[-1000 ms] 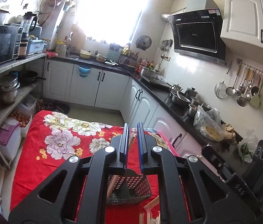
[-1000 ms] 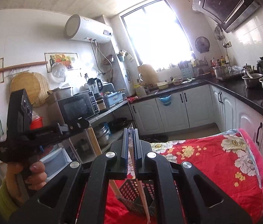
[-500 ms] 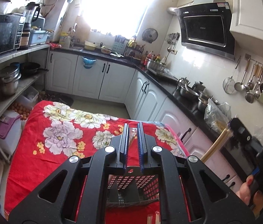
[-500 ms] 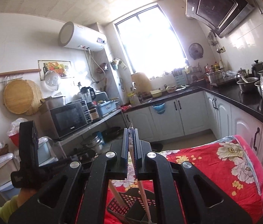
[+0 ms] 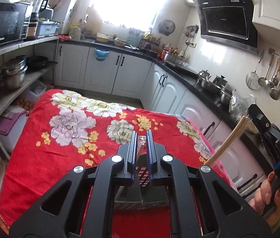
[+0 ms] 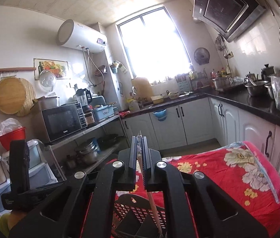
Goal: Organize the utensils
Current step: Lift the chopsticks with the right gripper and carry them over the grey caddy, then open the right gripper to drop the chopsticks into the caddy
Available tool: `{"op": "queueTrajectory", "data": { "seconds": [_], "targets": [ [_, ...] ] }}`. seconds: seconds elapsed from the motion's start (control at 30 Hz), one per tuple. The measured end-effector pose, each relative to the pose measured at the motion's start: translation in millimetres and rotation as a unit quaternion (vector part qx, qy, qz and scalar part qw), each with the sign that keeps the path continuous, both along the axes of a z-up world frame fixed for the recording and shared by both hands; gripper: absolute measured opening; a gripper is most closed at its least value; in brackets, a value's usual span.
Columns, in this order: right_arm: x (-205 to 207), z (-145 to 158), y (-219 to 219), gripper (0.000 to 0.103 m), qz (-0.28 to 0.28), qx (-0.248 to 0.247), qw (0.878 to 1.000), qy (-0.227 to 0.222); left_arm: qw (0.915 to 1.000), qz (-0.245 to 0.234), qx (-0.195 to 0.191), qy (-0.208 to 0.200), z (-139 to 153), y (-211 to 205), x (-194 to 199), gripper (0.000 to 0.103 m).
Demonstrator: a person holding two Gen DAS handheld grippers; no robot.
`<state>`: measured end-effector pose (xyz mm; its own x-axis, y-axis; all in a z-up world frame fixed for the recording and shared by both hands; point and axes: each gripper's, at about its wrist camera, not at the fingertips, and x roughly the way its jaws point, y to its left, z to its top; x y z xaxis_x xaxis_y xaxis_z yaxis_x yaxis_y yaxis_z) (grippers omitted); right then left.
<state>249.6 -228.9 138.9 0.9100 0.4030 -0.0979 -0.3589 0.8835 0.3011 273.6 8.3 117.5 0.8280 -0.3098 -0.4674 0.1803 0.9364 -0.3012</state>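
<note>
Both claws are clamped on wrapped chopsticks: the left gripper [image 5: 141,138] pinches a packet [image 5: 140,141] whose end pokes up between its pads, and the right gripper [image 6: 139,145] nips a pair [image 6: 153,205] slanting down into the basket [image 6: 140,210]. That dark slotted basket sits on the red cloth [image 5: 60,142], right under both claws, the right one's sticks nearer in, I'd say.

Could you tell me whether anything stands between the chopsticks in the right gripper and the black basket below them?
Nothing visible does: the wrapped chopsticks held by the right gripper slant straight down toward the open basket.
</note>
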Motion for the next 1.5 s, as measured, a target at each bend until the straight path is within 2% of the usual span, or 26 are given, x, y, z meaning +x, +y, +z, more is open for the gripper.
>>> {"op": "queueTrajectory", "data": {
  "seconds": [0.27, 0.57, 0.7, 0.77, 0.8, 0.87, 1.0, 1.2, 1.27, 1.33, 1.43, 1.5],
  "targets": [
    [-1, -27, 4, 0.006, -0.010, 0.000, 1.000, 0.002, 0.9997, 0.006, 0.022, -0.013, -13, -3, -10, 0.005],
    [-11, -45, 4, 0.007, -0.029, -0.015, 0.999, 0.029, 0.9995, 0.005, 0.027, -0.017, -17, -5, -17, 0.006],
    [-18, -50, -4, 0.029, -0.056, -0.015, 0.998, 0.040, 0.9994, 0.012, 0.029, -0.012, -18, -2, -19, 0.006],
    [-20, -53, -8, 0.031, -0.061, -0.010, 0.997, 0.045, 0.9995, 0.012, 0.028, -0.010, -18, -1, -22, 0.006],
    [-22, -55, -11, 0.036, -0.063, -0.006, 0.997, 0.050, 0.9995, 0.012, 0.027, -0.011, -18, 0, -24, 0.009],
    [-25, -58, -14, 0.043, -0.065, -0.003, 0.996, 0.057, 0.9993, 0.014, 0.030, -0.015, -17, 0, -29, 0.027],
    [-32, -63, -17, 0.050, -0.064, -0.004, 0.995, 0.070, 0.9992, 0.012, 0.032, -0.019, -17, 1, -38, 0.036],
    [-38, -72, -19, 0.057, -0.064, -0.013, 0.993, 0.098, 0.9991, 0.007, 0.031, -0.027, -17, 0, -52, 0.061],
    [-42, -74, -19, 0.060, -0.063, -0.016, 0.993, 0.100, 0.9989, 0.008, 0.029, -0.036, -16, 0, -59, 0.074],
    [-46, -74, -18, 0.063, -0.063, -0.019, 0.993, 0.101, 0.9988, 0.007, 0.027, -0.041, -15, 0, -64, 0.083],
    [-51, -74, -18, 0.068, -0.061, -0.022, 0.993, 0.101, 0.9986, 0.011, 0.026, -0.046, -15, 2, -71, 0.092],
    [-54, -74, -17, 0.069, -0.059, -0.024, 0.993, 0.101, 0.9985, 0.013, 0.022, -0.048, -16, 4, -75, 0.092]
  ]
}}
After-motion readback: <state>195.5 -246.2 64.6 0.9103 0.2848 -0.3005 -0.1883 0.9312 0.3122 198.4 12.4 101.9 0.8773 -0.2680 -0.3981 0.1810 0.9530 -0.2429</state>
